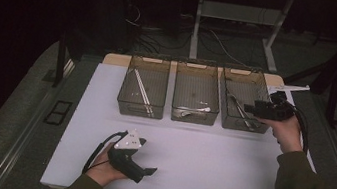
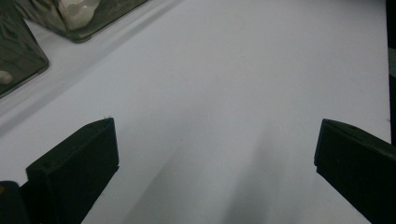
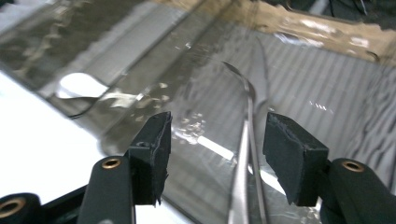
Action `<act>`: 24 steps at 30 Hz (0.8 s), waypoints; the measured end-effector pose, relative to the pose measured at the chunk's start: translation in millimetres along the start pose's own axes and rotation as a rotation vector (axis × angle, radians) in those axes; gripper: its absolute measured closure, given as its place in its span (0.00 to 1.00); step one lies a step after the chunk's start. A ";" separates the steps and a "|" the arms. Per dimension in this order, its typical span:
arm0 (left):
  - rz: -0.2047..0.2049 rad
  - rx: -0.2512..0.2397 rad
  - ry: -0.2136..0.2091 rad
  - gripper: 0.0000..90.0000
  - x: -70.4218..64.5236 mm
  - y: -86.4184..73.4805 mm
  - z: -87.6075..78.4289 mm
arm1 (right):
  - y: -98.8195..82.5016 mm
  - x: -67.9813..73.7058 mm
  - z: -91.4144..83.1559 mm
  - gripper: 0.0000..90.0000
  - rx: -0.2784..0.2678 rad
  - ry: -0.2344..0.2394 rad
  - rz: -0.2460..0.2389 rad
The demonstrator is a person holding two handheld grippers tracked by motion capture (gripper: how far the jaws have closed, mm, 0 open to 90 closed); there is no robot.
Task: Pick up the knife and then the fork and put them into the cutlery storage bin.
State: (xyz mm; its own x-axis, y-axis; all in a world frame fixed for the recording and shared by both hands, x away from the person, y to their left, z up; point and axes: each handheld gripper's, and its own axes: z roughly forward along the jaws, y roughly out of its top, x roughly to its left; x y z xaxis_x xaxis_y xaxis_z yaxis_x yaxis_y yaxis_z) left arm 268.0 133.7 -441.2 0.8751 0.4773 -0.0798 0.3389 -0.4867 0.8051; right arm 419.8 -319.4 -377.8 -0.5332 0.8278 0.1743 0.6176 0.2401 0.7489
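Right gripper (image 1: 257, 109) sits at the near right corner of the right bin (image 1: 245, 99) in the high view, jaws parted and gripping nothing, while metal utensils (image 1: 241, 110) lie slanted on that bin's floor. Left gripper (image 1: 141, 170) rests low on the white table (image 1: 206, 166), well apart from all 3 bins. The middle bin (image 1: 197, 92) holds a pale utensil (image 1: 193, 110), and the left bin (image 1: 144, 85) holds 2 long pale sticks (image 1: 141, 88).

From the left gripper view, its jaws stand spread wide over bare table, with 2 bin corners at upper left.

Seen from the right gripper view, the spread pads frame the slim metal handles (image 3: 250, 154) without pressing them; a curved tip points away toward the far wall.

Risk, as I judge it: the bin's near wall stands between the jaws and the table side, so pulling back low could catch the rim and drag the bin. Closing again here might snag a handle and lever the utensils up.
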 end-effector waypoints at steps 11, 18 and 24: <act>-0.009 -0.016 0.005 0.00 0.0 -0.5 -3.9 | -33.3 30.8 -23.0 0.34 -0.095 0.071 -0.039; -0.012 -0.020 0.004 0.00 -0.6 -0.5 -4.4 | -52.6 51.8 -34.1 0.30 -0.110 0.126 -0.066; -0.010 -0.020 0.003 0.00 -0.7 -0.4 -4.7 | -69.2 71.2 -37.3 0.24 -0.120 0.155 -0.096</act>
State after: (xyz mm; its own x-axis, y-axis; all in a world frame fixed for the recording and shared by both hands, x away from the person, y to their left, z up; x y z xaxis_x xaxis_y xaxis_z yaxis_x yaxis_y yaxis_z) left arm 265.6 137.0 -438.7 0.8708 0.4839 -0.0862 0.3406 -0.4675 0.8157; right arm 317.5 -296.0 -393.4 -0.6745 0.7139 0.1880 0.4914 0.2441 0.8360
